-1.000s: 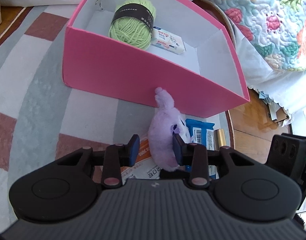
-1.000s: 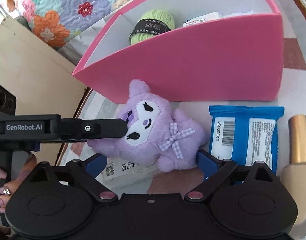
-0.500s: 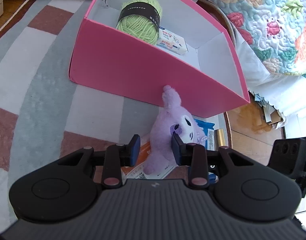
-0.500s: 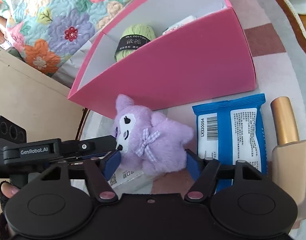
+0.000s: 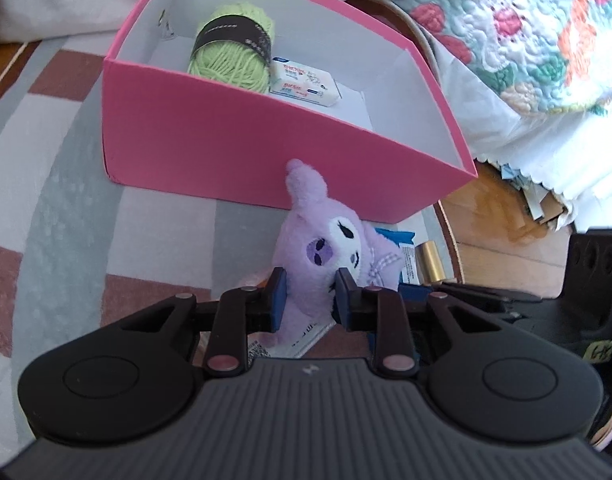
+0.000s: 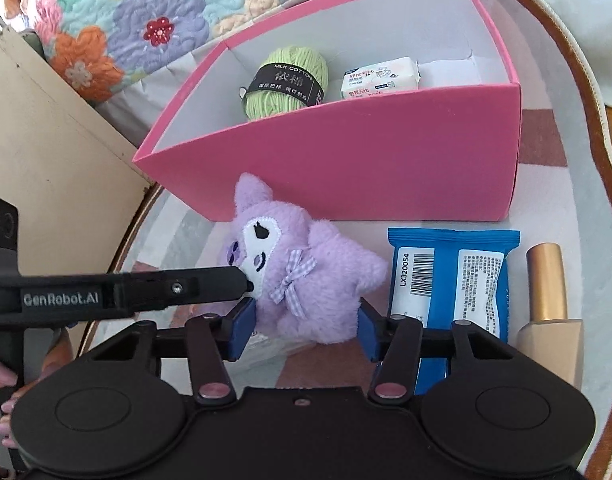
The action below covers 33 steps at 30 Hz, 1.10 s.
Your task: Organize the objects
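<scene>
A purple plush toy [image 5: 326,248] [image 6: 306,280] lies on the rug just in front of the pink box [image 5: 226,140] [image 6: 366,168]. My left gripper [image 5: 308,296] is shut on the plush's face; its fingers [image 6: 186,288] reach in from the left in the right wrist view. My right gripper [image 6: 304,328] has its jaws closing on the plush's body, both blue pads touching its sides. Inside the box sit a green yarn ball [image 5: 234,48] [image 6: 286,80] and a white tissue pack [image 5: 304,82] [image 6: 380,78].
A blue packet [image 6: 450,276] and a gold-capped bottle [image 6: 546,280] lie right of the plush. A printed paper packet [image 5: 306,332] sits under it. A floral quilt [image 5: 506,20] hangs behind the box, and a cardboard panel [image 6: 46,140] stands at left.
The right jaws have narrowed from wide open onto the plush's body. The left jaws have tightened on its head, and the plush has tipped up so its face shows in the left view.
</scene>
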{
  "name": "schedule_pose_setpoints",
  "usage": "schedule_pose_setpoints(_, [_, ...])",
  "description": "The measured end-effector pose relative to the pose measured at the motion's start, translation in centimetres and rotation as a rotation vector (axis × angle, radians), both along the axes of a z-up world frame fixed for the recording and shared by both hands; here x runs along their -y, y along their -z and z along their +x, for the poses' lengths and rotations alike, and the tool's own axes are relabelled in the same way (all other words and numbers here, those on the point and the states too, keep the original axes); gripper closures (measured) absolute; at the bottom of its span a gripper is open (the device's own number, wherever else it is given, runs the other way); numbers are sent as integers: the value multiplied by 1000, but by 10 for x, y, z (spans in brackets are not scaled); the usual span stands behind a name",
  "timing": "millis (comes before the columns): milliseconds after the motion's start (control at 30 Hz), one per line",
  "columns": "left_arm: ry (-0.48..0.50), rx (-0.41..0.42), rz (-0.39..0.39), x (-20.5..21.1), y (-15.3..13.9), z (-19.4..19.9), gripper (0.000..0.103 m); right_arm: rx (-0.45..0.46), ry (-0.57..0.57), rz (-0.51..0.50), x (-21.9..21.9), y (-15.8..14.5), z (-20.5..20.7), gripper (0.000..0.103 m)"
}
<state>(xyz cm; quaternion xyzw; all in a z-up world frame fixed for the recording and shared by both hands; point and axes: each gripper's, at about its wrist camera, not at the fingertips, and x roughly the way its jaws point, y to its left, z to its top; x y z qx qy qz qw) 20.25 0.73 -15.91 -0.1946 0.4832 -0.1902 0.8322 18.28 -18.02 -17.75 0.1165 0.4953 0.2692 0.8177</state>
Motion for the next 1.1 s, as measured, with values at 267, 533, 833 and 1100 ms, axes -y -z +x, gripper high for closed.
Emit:
schedule_pose_setpoints(267, [44,-30,46,8,-14,-21,80,2,-59,-48,0,-12,-15,47])
schedule_pose_setpoints(533, [88,-33,17,9,-54,-66,79,31,-203,-53,7,-52,-59,36])
schedule_pose_setpoints(833, [102,29,57,18,-109,-94,79,119,-249,-137,1,-109,-85,28])
schedule_pose_setpoints(1100, [88,55,67,18,-140,-99,77,168,-247,-188,-10,-148,-95,24])
